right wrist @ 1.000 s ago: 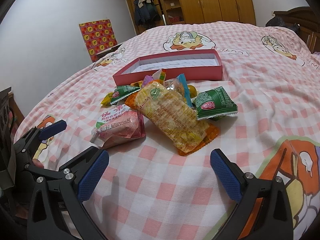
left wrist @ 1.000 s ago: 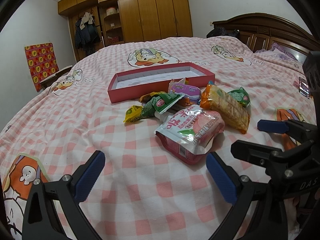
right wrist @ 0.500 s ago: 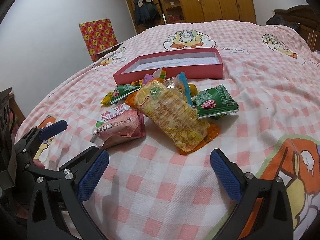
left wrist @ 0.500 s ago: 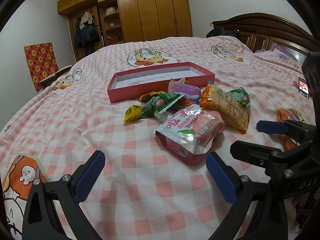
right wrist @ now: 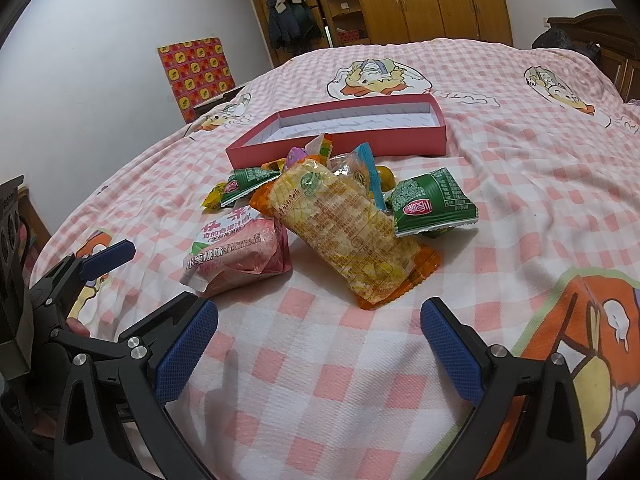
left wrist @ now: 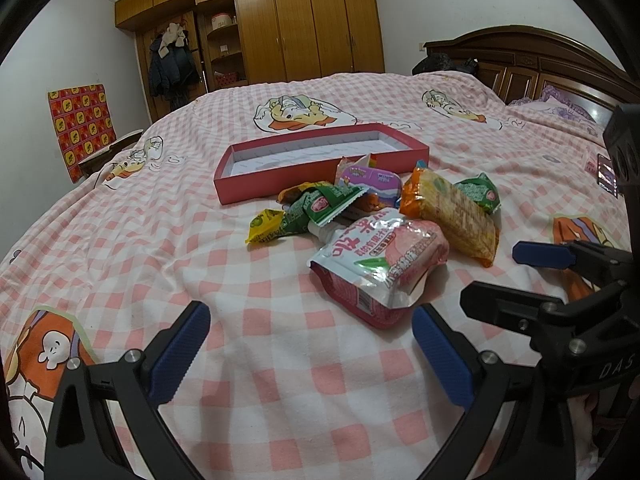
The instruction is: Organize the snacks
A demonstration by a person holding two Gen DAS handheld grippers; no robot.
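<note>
snacks (left wrist: 384, 232) heaped on the bed (left wrist: 280, 360) right by the empty red box (left wrist: 320, 160), so easy to drop in soon; left tongs (left wrist: 312, 356) and right tongs (right wrist: 320, 352) both wide apart, holding nothing, low and ready to grab.

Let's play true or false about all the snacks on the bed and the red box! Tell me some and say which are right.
1. The shallow red cardboard box already holds snacks. False: it is empty.
2. Both the left tool and the right tool are open and hold nothing. True.
3. The long orange cracker packet lies partly on the pink peach-print pouch. True.
4. The snacks lie on a wooden table. False: they lie on a pink checked bedspread.
</note>
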